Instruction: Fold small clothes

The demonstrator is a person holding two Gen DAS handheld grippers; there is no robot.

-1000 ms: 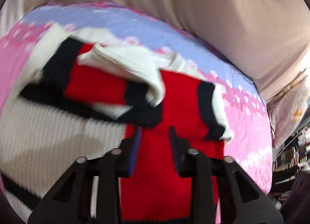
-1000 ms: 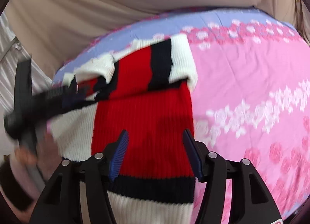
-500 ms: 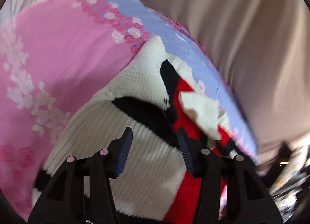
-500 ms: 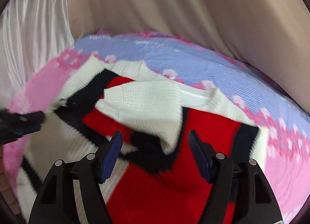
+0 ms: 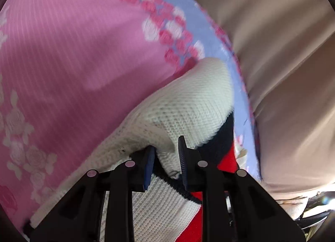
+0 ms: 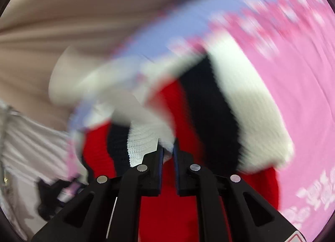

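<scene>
— Pinching the sweater [image 5: 188,108] with the left gripper [image 5: 165,158], jaws closing on a bunched white knit fold near a corner, over the pink bedspread [image 5: 62,43]

— And gripping with the right gripper [image 6: 166,152] too, jaws nearly together with a white ribbed edge caught between them

— Lying where, though?

— Spreading across the bedspread close to the lilac border, red, black and white bands showing; blurring badly in the right view, so not telling exactly which edge is caught there

— Judging the step, then: probably taking hold of two points for a fold, not yet carrying anything over

— Calling next for lifting both held points together, keeping tension even between them, then bringing the edge across the red body and laying it flat

— Watching for the thick knit slipping out of the left pinch, since only a small bunch seems to be sitting between those pads

— Also minding the beige fabric [image 5: 282,53] behind, hanging close to the far edge
</scene>
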